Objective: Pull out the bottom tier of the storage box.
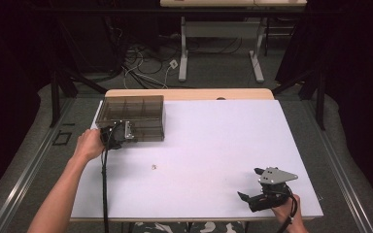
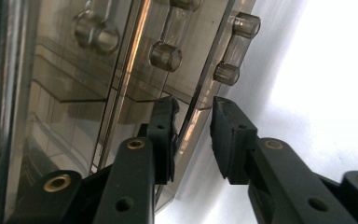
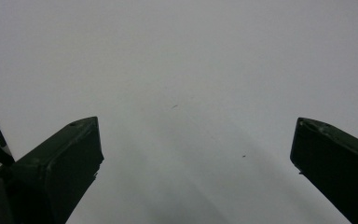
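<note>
The left gripper's [image 2: 193,135] 2 fingers [image 2: 161,140] straddle a thin edge of the smoky clear plastic box [image 1: 132,116], close on both faces but not yet pinching. The box looks stiff, light, slick and brittle, so that edge is best gripped squarely. It sits at the tabletop's [image 1: 213,145] far left corner. Well apart from the box, the right gripper [image 1: 252,187] rests with fingers spread, empty.
</note>
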{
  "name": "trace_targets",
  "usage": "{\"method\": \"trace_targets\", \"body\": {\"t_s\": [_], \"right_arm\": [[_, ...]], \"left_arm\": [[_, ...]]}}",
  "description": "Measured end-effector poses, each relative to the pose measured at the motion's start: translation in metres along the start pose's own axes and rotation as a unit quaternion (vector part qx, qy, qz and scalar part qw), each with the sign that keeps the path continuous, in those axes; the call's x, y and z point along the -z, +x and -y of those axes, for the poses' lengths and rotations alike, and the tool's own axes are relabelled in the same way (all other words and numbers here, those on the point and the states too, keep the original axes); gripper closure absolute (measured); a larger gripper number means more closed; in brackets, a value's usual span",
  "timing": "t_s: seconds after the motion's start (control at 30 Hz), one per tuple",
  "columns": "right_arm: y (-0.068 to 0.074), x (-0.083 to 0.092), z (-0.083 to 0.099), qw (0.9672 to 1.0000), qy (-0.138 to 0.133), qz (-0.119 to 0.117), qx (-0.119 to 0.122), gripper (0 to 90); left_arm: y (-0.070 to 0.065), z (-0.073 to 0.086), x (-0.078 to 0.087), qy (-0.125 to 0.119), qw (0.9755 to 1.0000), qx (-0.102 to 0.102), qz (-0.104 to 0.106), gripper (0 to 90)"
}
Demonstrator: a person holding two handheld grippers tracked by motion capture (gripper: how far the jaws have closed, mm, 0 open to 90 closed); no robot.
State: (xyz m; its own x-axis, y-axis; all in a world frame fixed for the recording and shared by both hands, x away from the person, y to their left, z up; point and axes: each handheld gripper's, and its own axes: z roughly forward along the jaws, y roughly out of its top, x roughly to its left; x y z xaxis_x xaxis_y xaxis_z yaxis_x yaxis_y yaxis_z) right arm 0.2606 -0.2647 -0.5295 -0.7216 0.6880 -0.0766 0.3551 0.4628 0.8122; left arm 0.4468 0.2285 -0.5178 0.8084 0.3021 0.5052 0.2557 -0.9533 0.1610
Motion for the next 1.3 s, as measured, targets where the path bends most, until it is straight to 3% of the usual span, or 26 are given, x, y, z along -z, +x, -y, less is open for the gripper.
{"method": "trace_targets", "body": {"t_s": [0.17,0.3,0.4,0.83,1.3], "right_arm": [[-0.0001,-0.0002,0.0002,1.0000,-0.001,-0.001,-0.001,1.3],[-0.0002,-0.0003,0.0002,1.0000,-0.001,-0.002,0.000,1.3],[-0.0003,-0.0003,0.0002,1.0000,-0.001,-0.002,0.000,1.3],[-0.0003,-0.0002,0.0001,1.0000,0.002,-0.003,0.001,1.3],[-0.0003,-0.0002,0.0002,1.0000,0.000,-0.001,0.002,1.2]], "left_arm": [[-0.0003,-0.0034,-0.0027,0.015,0.9997,-0.021,-0.003,75.2],[-0.0007,-0.0048,-0.0043,0.023,0.9994,-0.026,-0.001,77.8],[-0.0008,-0.0048,-0.0047,0.020,0.9994,-0.029,0.000,78.5],[-0.0001,-0.0058,-0.0029,0.027,0.9959,-0.086,0.007,82.5],[0.0010,-0.0028,-0.0004,0.019,0.9932,-0.114,0.015,85.6]]}}
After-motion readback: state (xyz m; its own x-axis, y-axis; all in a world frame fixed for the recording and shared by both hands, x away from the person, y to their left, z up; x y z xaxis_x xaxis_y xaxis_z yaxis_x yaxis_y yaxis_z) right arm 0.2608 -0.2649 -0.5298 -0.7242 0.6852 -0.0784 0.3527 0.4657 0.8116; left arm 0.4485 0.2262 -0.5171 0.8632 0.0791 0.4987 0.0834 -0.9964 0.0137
